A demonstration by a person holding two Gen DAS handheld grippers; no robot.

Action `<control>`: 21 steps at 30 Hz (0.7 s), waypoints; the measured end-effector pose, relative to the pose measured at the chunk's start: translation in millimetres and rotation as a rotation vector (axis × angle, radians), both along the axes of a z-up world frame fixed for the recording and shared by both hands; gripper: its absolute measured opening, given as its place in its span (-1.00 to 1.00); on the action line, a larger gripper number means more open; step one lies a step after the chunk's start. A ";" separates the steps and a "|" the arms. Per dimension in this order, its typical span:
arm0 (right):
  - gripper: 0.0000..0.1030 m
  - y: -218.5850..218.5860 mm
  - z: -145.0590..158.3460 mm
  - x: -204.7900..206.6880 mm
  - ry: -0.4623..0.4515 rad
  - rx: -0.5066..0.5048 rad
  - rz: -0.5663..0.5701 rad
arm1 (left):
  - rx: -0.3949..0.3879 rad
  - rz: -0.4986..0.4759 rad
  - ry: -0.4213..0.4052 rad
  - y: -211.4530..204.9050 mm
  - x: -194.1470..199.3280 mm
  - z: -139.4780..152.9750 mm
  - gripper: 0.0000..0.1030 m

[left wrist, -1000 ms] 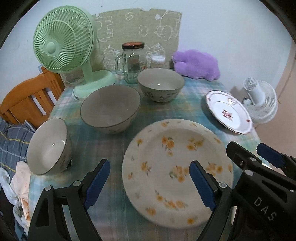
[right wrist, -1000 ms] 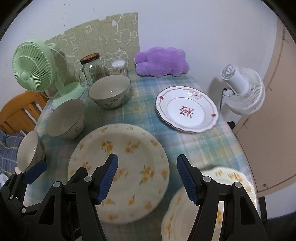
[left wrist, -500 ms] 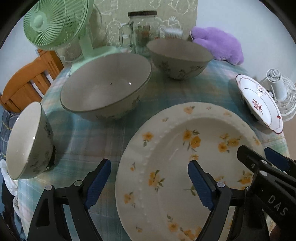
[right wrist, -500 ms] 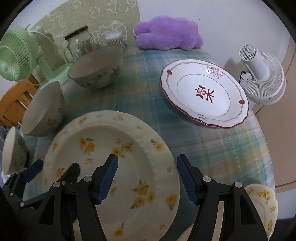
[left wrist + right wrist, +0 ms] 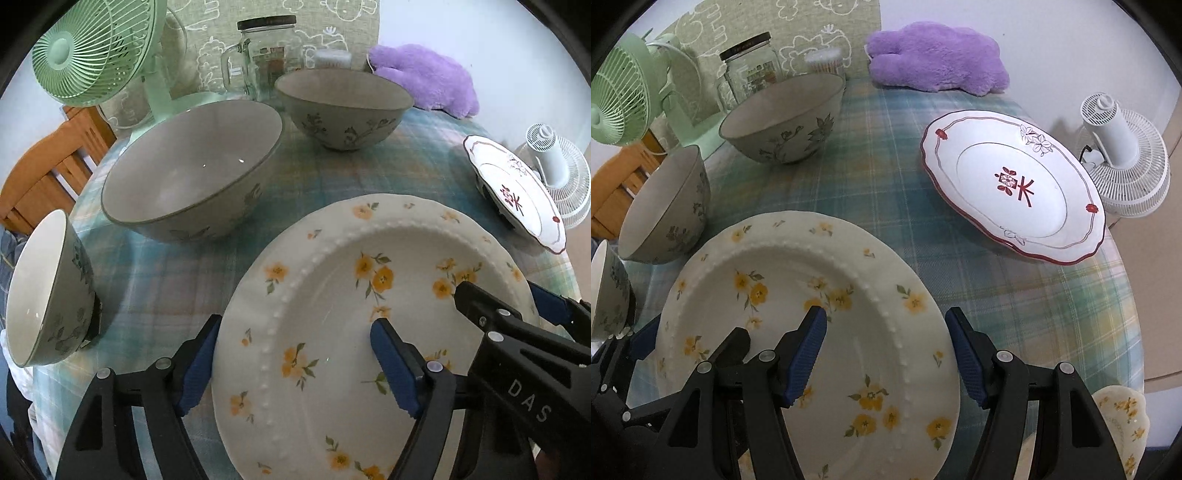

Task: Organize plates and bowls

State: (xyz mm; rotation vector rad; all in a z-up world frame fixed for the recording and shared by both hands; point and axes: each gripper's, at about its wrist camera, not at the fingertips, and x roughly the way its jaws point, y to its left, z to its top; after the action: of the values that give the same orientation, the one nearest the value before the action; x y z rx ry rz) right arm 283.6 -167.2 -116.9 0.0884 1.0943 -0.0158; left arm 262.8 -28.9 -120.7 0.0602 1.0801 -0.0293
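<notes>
A large cream plate with yellow flowers lies on the checked tablecloth. My left gripper is open and straddles its left rim. My right gripper is open and straddles its right rim. Each gripper shows in the other's view, the right one and the left one. Three grey floral bowls stand behind and to the left: a large one, a far one and a small one. A red-trimmed white plate lies to the right.
At the back stand a green fan, a glass jar and a purple plush toy. A white fan stands off the right edge. Another yellow-flowered plate lies at the near right. A wooden chair is at the left.
Both grippers have moved forward and down to the yellow-flowered plate, so their open fingers now straddle its left and right rims. The dishes have not moved.
</notes>
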 end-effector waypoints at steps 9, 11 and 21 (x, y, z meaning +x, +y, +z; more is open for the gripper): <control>0.35 19.2 1.8 -24.1 0.047 -0.008 0.039 | 0.003 -0.007 0.058 19.6 -27.6 0.6 0.56; 0.35 24.5 1.5 -32.3 0.060 -0.005 0.056 | 0.002 -0.007 0.068 24.1 -36.7 0.4 0.56; 0.35 39.6 -0.9 -51.2 0.084 -0.028 0.075 | 0.008 -0.011 0.055 29.2 -52.8 -1.1 0.61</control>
State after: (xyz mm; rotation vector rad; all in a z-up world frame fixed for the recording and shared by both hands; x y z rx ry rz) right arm 232.5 -127.6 -117.8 0.0220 1.1805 0.0330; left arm 210.1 0.2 -121.7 0.0731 1.1353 -0.0361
